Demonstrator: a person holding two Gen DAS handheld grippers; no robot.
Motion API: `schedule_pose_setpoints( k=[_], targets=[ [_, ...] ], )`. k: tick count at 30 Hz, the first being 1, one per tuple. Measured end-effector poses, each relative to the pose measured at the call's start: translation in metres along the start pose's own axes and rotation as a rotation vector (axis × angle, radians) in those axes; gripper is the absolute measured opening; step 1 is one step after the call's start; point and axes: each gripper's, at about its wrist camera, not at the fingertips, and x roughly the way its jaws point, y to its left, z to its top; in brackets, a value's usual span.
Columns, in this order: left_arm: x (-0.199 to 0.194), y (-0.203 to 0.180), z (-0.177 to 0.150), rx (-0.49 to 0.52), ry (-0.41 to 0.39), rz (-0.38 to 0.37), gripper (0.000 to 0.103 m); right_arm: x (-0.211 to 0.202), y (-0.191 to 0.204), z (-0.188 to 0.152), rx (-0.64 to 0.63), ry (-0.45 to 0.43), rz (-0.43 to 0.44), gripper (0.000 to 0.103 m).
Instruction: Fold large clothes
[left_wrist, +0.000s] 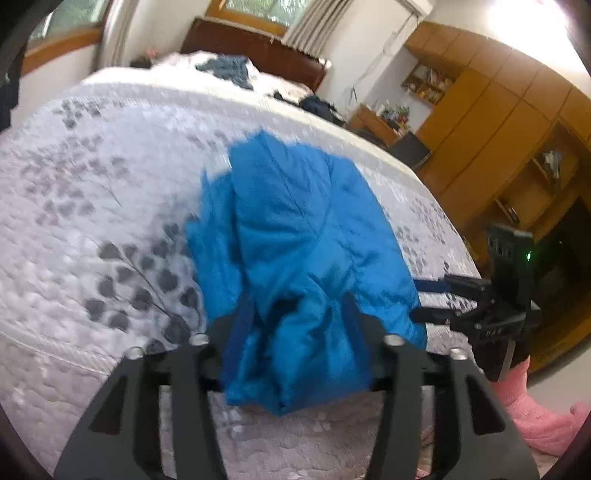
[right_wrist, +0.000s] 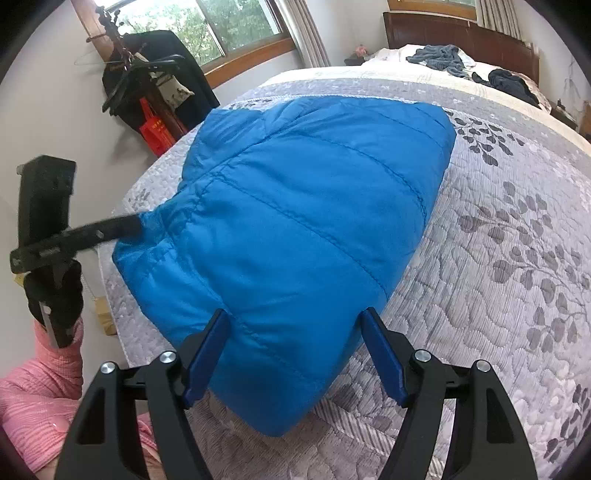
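A blue quilted puffer jacket (right_wrist: 303, 206) lies folded on the bed. My left gripper (left_wrist: 297, 325) is shut on its near corner, and the cloth (left_wrist: 295, 258) bunches into creases between the blue pads and droops toward the camera. In the right wrist view the left gripper (right_wrist: 129, 225) reaches into the jacket's left edge. My right gripper (right_wrist: 295, 332) stands open, its jaws wide on either side of another corner that shows no pinch creases. The left wrist view shows the right gripper (left_wrist: 430, 301) at the jacket's right edge.
The bed has a grey leaf-print quilt (right_wrist: 498, 258), with dark clothes (right_wrist: 439, 57) piled near the headboard. A coat rack (right_wrist: 147, 85) stands by the window and wooden cupboards (left_wrist: 498, 129) line the wall. A pink sleeve (right_wrist: 40, 398) is at the bed's near edge.
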Motion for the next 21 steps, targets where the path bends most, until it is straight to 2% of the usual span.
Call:
schedule_pose_setpoints(
  k=[1, 4, 9, 14, 21],
  targets=[
    [-0.003, 0.000, 0.003, 0.004, -0.010, 0.009, 0.054, 0.000, 0.000, 0.000, -0.001, -0.001, 0.001, 0.074],
    [-0.003, 0.003, 0.010, -0.012, -0.010, 0.018, 0.064, -0.002, 0.000, 0.000, 0.002, -0.004, 0.010, 0.074],
    [0.014, 0.006, 0.024, -0.018, 0.028, 0.020, 0.067, -0.008, -0.008, 0.002, 0.047, -0.018, 0.044, 0.074],
    [0.026, 0.001, 0.043, 0.030, 0.033, 0.039, 0.074, -0.017, -0.028, 0.009, 0.125, -0.059, 0.095, 0.079],
    [0.046, 0.017, 0.060, 0.005, 0.071, 0.093, 0.075, -0.006, -0.071, 0.019, 0.281, -0.080, 0.236, 0.085]
  ],
)
